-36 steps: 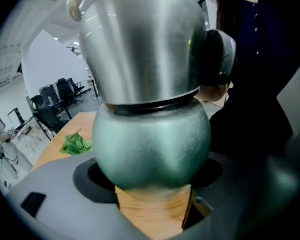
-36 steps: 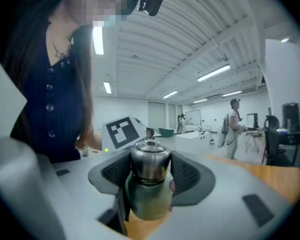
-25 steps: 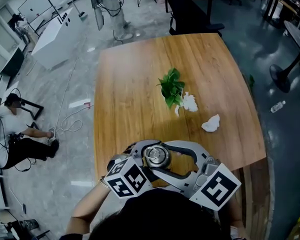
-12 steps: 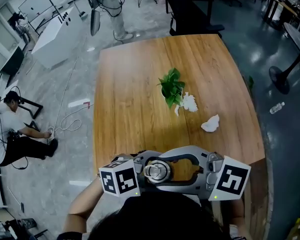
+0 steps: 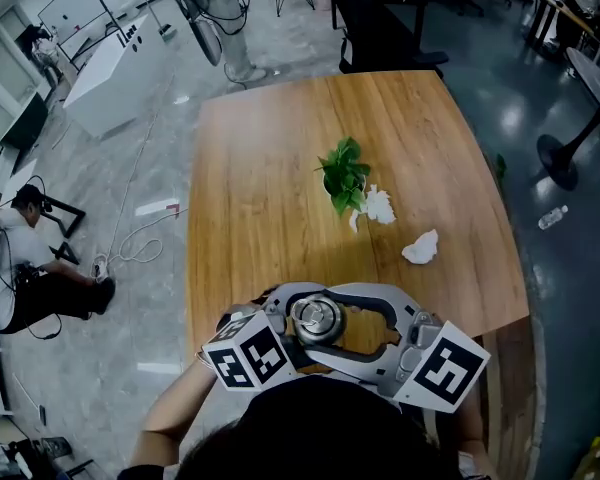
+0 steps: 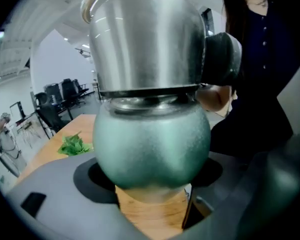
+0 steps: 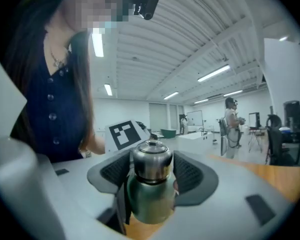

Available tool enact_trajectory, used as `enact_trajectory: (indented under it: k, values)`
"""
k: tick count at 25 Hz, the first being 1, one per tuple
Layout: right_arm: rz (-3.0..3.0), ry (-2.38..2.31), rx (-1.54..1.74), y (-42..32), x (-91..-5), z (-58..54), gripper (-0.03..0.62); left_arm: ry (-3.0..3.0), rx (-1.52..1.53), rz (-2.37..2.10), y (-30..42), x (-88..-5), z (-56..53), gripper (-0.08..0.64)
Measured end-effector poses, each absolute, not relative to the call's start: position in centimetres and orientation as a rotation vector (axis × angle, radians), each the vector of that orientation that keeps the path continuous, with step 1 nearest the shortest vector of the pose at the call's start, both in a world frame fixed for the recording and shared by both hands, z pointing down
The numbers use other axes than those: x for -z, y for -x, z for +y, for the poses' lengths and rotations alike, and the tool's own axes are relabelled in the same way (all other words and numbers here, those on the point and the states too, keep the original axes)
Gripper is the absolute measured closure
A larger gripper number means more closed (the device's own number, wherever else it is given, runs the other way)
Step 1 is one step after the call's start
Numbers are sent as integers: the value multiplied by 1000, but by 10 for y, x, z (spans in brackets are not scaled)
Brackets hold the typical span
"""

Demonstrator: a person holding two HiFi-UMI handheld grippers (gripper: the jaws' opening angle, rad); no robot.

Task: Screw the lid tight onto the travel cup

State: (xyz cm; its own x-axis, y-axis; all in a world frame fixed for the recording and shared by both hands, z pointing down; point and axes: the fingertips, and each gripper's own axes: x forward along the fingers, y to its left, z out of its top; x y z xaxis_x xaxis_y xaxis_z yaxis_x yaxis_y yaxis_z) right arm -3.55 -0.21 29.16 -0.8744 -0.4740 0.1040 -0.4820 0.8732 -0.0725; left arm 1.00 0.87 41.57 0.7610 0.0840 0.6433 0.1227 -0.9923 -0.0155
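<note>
The left claw (image 6: pixel 152 196) hugs the cup (image 6: pixel 152 144) low between its jaws, and the right claw (image 7: pixel 151 170) pinches the lid (image 7: pixel 151 163) just above — if the lid sits crooked, as it maybe does, twisting could jam it, or a weak squeeze could let the cup spin.

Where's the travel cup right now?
The travel cup is at the table's near edge, bottom centre in the head view, nearer the person than the plant. The left gripper clamps its green body, the right gripper its lid.
</note>
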Motion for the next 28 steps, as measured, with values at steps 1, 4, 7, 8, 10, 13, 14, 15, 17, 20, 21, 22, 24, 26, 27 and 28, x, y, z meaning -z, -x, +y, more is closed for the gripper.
enact_trajectory:
  k: [1,4,7,8,10,13,14,15,17,20,21,22,24,26,27,28]
  values:
    - [-2966,-700,-155,36,-291,1,334,2863,1062,-226,-8,-417,14,175]
    - [-2934,-634,-114,37,-297,6,334,2826,1098,-260,-7,-421,18,175]
    - [-2880,-842,-84,34,-301,-6,334,2882,1121,-49,-9,-423,2,175]
    - [-2857,-945,-78,33,-301,-12,334,2897,1129,52,-9,-423,-6,175]
    - [-2819,-1112,-62,30,-299,-20,335,2901,1140,220,-10,-424,-19,175]
    - [-2854,-1064,-68,35,-294,-16,334,2909,1117,143,-10,-422,-13,175]
    - [-2875,-961,-72,38,-293,-11,334,2909,1101,40,-9,-421,-5,175]
    - [-2883,-840,-69,40,-294,-4,334,2894,1089,-58,-8,-420,3,175]
    - [-2856,-648,-55,40,-301,7,334,2831,1095,-157,-7,-424,13,175]
    - [-2791,-690,-79,35,-316,3,334,2832,1140,-46,-8,-436,7,175]
    - [-2773,-781,-99,33,-319,-3,334,2871,1149,43,-8,-438,1,175]
    - [-2754,-890,-119,32,-321,-10,334,2909,1157,149,-8,-439,-6,175]
    - [-2712,-1078,-123,32,-323,-21,334,2957,1158,350,-8,-442,-18,175]
    - [-2701,-1116,-65,35,-322,-24,334,2966,1145,423,-8,-444,-23,175]
    - [-2712,-1067,-33,36,-322,-22,334,2959,1143,404,-7,-445,-22,175]
    - [-2724,-987,-12,37,-323,-18,334,2943,1149,358,-6,-446,-19,175]
